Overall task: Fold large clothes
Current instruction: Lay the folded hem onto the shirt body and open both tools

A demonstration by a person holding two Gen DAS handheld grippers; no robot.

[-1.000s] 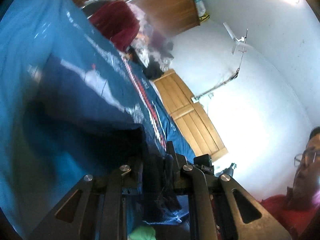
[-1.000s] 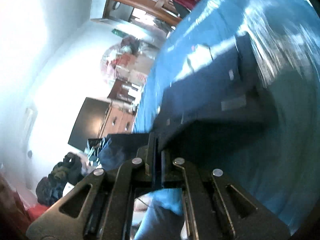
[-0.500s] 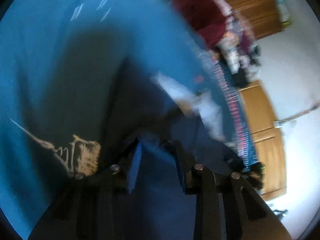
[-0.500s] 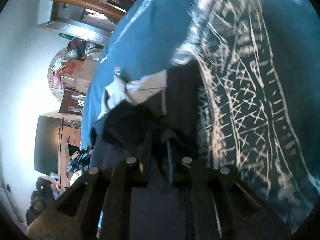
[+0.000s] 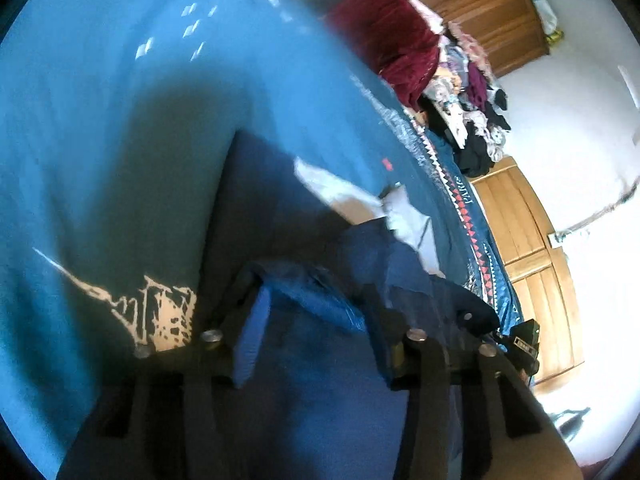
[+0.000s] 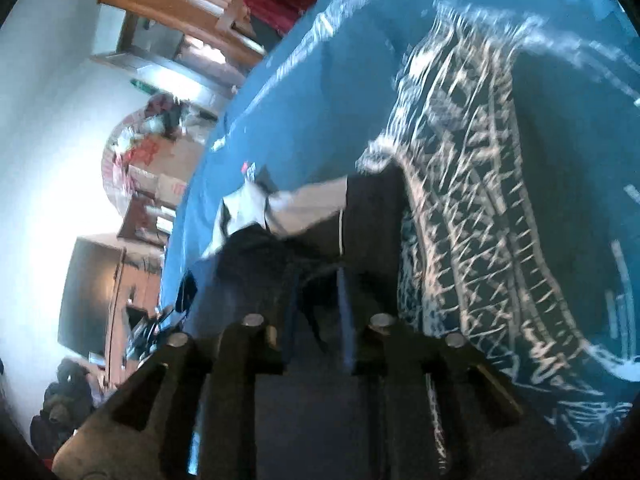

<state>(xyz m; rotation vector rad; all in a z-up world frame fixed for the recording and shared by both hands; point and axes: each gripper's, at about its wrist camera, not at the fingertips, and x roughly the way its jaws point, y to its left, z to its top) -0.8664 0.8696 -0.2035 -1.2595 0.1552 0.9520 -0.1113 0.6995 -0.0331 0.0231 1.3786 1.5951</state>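
My left gripper (image 5: 316, 300): jaws apart, navy garment (image 5: 280, 208) bunched between them. My right gripper (image 6: 316, 280): jaws apart over the garment on the blue bedspread (image 6: 320, 100).

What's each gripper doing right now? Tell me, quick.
Left gripper: open, fingers spread over the navy garment, not gripping it.
Right gripper: open, navy garment between its fingers, not pinched.

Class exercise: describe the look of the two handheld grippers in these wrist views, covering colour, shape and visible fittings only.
Both grippers are black. The left gripper and right gripper each show angular link arms with cut-out slots, joined by round silver pivot pins. The fingers carry blue inner faces, also visible on the right. No cables, markings or sleeves are visible.
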